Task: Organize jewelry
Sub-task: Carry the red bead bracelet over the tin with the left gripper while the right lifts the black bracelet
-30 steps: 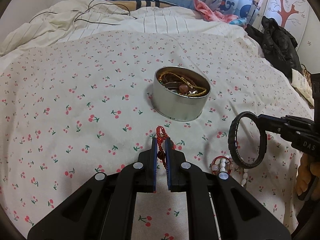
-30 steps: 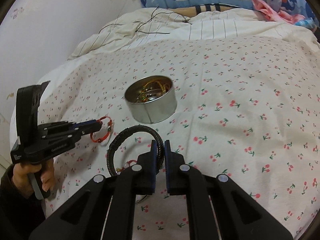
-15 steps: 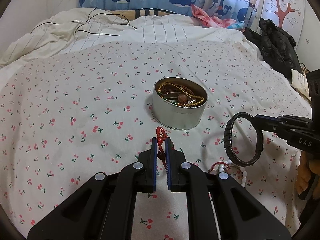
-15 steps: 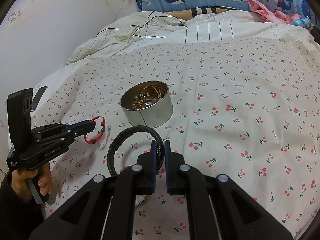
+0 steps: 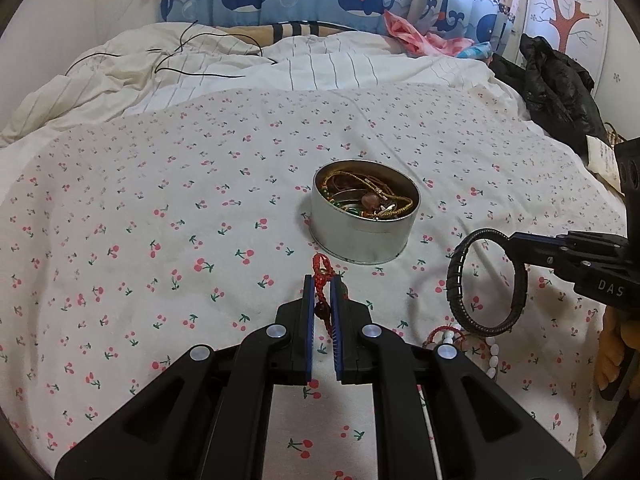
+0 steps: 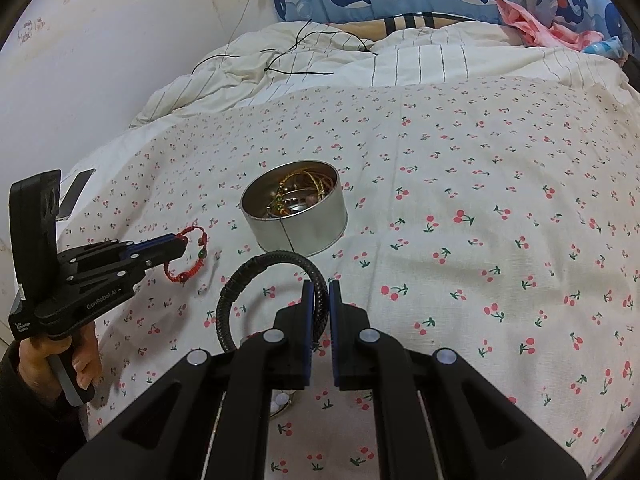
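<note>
A round silver tin [image 5: 366,236] [image 6: 296,222] holding several gold and beaded pieces sits on the cherry-print bed cover. My left gripper [image 5: 322,280] is shut on a red cord bracelet [image 5: 322,276] [image 6: 186,256], held in the air short of the tin. My right gripper [image 6: 318,284] is shut on a black braided bracelet [image 6: 248,280] [image 5: 486,282], held in the air to the right of the tin. A red cord and white bead piece [image 5: 460,340] lies on the cover below the black bracelet.
A rumpled striped duvet [image 5: 240,68] with a thin black cable lies at the back. A black jacket [image 5: 560,80] lies at the bed's right edge. A wall [image 6: 100,60] borders the left side. A pink cloth [image 5: 416,36] lies near the whale curtain.
Both grippers have risen and drawn back from the tin, each still holding its bracelet. The tin looks smaller and farther in both views.
</note>
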{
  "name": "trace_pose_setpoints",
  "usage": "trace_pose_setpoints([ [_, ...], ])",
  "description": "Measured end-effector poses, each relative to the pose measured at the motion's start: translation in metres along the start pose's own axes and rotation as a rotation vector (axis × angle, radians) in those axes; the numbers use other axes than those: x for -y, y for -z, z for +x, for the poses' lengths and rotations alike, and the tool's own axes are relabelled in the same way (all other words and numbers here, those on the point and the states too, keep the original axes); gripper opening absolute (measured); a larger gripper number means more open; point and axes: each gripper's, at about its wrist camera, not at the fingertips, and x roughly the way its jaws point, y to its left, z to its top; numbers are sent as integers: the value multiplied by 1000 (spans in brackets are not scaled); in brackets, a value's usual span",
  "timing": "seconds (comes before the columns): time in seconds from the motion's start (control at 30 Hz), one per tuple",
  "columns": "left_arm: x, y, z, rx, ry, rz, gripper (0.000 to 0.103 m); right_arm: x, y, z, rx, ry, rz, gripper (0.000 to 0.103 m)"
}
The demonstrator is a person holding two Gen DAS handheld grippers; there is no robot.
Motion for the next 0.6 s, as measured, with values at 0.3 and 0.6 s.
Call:
trace_pose_setpoints([
  [0.3,2,-2,-1,7,-12,11,7,-2,-1,1,4,1,-3,8],
  [0.6,6,-2,-3,14,-24,27,7,-3,-2,1,9,1,-5,8],
])
